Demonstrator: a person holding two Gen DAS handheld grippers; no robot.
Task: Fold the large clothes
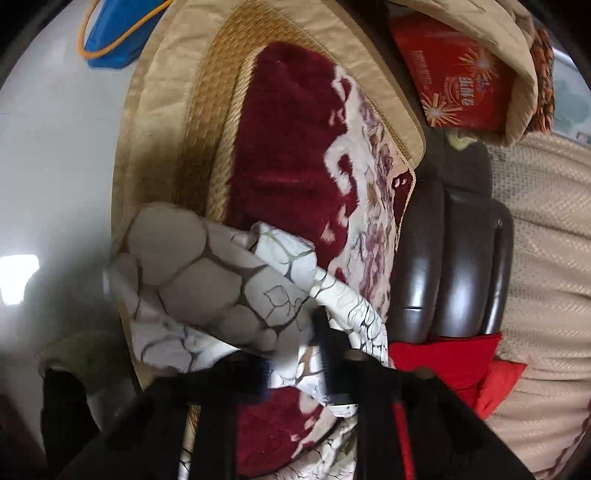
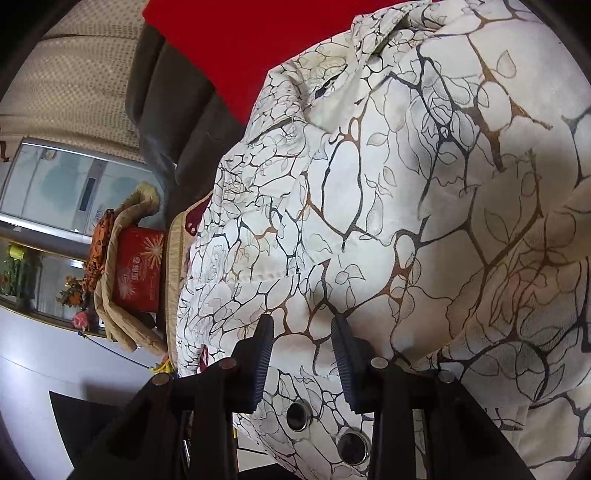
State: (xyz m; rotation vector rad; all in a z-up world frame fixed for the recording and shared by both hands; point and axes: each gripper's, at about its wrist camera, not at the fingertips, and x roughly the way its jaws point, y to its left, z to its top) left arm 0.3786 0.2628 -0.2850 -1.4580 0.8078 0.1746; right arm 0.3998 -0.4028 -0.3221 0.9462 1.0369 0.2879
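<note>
The left gripper point(image 1: 295, 354) is seen blurred at the bottom of the left wrist view, its jaws drawn close together on a fold of the white patterned jacket point(image 1: 207, 280); the fabric is pinched between them and bunched up ahead of the fingers. The right gripper point(image 2: 301, 332) is held partly open, and a ridge of the same jacket point(image 2: 424, 206) is caught between its ribbed pads point(image 2: 264, 354), which press against the cloth on both sides. Two metal snap buttons point(image 2: 297, 415) are seen on the jacket edge just below those pads.

The jacket, printed with dark and gold branching lines and rose outlines, is spread over a dark red floral plush cushion point(image 1: 295, 158), which is laid on a tan woven seat cover point(image 1: 207, 122). A dark wooden armrest point(image 1: 450, 258) is seen beside the cushion, and a red cloth point(image 1: 454, 362) is draped just beside it.

A quilted beige fabric holder point(image 2: 122, 258) is seen at the far end of the seat; a red box with gold starburst print point(image 2: 138, 273) is held upright inside it, and an orange patterned cloth point(image 2: 99, 243) is tucked against its outer side. A blue object with an orange cord point(image 1: 114, 33) is lying on the pale floor point(image 1: 55, 147).
</note>
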